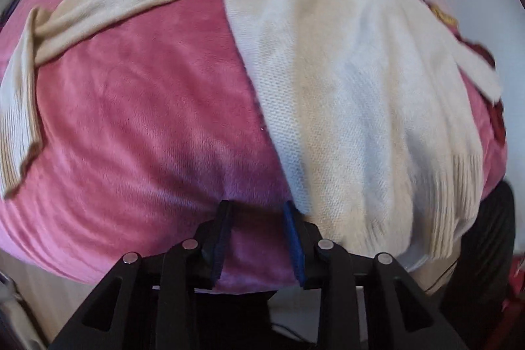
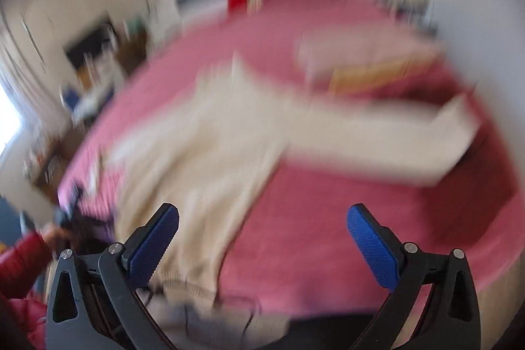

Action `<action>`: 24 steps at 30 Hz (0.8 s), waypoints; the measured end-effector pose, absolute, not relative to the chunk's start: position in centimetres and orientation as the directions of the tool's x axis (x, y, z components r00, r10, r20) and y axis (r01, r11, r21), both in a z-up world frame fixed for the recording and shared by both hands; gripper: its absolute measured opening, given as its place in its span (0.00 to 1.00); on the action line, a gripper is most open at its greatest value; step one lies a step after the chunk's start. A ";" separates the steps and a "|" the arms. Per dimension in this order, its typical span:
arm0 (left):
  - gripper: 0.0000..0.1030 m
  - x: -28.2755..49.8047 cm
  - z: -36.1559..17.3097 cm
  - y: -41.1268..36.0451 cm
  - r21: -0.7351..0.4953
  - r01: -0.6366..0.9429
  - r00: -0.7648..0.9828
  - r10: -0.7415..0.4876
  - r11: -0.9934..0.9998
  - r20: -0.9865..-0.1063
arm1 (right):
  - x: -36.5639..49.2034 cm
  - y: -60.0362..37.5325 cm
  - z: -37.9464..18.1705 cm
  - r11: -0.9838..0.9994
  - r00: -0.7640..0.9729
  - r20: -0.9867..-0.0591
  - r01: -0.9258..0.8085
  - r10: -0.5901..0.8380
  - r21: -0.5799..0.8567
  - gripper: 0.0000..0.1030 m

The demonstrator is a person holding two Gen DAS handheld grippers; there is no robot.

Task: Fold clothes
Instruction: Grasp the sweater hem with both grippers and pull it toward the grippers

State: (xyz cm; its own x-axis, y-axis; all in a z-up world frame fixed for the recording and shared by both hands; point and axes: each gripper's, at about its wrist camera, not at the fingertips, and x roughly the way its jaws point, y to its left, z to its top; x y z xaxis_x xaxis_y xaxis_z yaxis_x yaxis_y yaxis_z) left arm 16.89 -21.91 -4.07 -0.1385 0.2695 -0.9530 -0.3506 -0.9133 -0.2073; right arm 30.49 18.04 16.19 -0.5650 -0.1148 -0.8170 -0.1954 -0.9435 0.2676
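Lying spread on the pink blanket (image 1: 131,120), the cream sweater (image 1: 344,87) is the landmark for everything else here. In the left wrist view, one long sleeve (image 1: 108,9) runs out to the left of the sweater's body, its ribbed cuff (image 1: 19,120) turned down at the far left end. The body itself lies flat to the right, and its ribbed hem (image 1: 452,212) reaches the near edge of the bed.

The left hand-held gripper (image 1: 259,238) hangs just left of the sweater's near side edge, pointing steeply down at bare blanket. Its jaws stand partly apart with nothing between them; the right-hand pad sits just beside the knit edge, and I cannot tell whether it touches.

The right wrist view is badly blurred. The right hand-held gripper (image 2: 262,241) has its jaws spread wide and holds nothing; the sweater (image 2: 203,153) lies beyond and to the left of it, with the other sleeve (image 2: 377,133) stretched off to the right.

The step in hand appears to be taking hold for a first fold. To do it well, I would pinch both layers at the side seam, not just the top one, take a matching hold with the other hand-held gripper, and lift evenly so the knit does not stretch or drag the soft blanket with it. The outstretched sleeves probably want folding in over the body first.
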 end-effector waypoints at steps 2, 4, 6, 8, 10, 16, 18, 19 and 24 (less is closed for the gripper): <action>0.35 17.2 -3.9 -22.2 -0.252 -0.312 -0.153 0.310 -0.916 -0.938 | 27.6 14.1 11.5 -0.942 -0.481 -0.856 -0.157 -0.188 0.295 0.97; 0.35 17.8 -3.6 -22.1 -0.291 -0.316 -0.155 0.352 -0.903 -0.923 | 26.5 12.1 7.1 -0.950 -0.427 -0.888 -0.165 -0.173 0.264 0.97; 0.35 18.3 -3.4 -21.8 -0.305 -0.313 -0.169 0.369 -0.899 -0.914 | 25.1 10.6 3.9 -0.954 -0.389 -0.908 -0.179 -0.158 0.242 0.94; 0.35 18.7 -3.3 -21.3 -0.298 -0.301 -0.193 0.364 -0.906 -0.911 | 23.7 9.8 2.0 -0.955 -0.379 -0.912 -0.177 -0.158 0.239 0.82; 0.35 19.1 -3.1 -20.9 -0.291 -0.290 -0.218 0.359 -0.912 -0.908 | 23.1 8.7 0.4 -0.964 -0.344 -0.929 -0.172 -0.134 0.203 0.45; 0.35 20.7 -1.4 -19.5 -0.221 -0.342 -0.295 0.328 -0.913 -0.897 | 24.7 11.5 1.1 -0.922 -0.415 -0.886 -0.220 -0.209 0.320 0.08; 0.35 21.2 -1.2 -19.4 -0.208 -0.349 -0.301 0.320 -0.914 -0.898 | 26.3 14.4 2.0 -0.896 -0.453 -0.872 -0.287 -0.184 0.339 0.07; 0.35 21.5 -1.2 -19.3 -0.202 -0.353 -0.303 0.316 -0.914 -0.899 | 27.1 15.9 2.3 -0.882 -0.470 -0.867 -0.322 -0.167 0.345 0.07; 0.35 20.1 -2.8 -18.7 -0.287 -0.350 -0.200 0.370 -0.892 -0.907 | 28.7 20.8 -0.8 -0.763 -0.458 -0.864 -0.477 -0.208 0.437 0.05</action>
State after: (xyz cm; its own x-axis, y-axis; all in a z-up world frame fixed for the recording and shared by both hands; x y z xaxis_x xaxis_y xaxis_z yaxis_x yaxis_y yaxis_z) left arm 20.07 -18.73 -2.79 -0.2001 0.3702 -0.9072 -0.3499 -0.8918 -0.2867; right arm 28.74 20.82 -0.82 -0.4582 -0.2083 -0.8641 -0.4769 -0.7627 0.4368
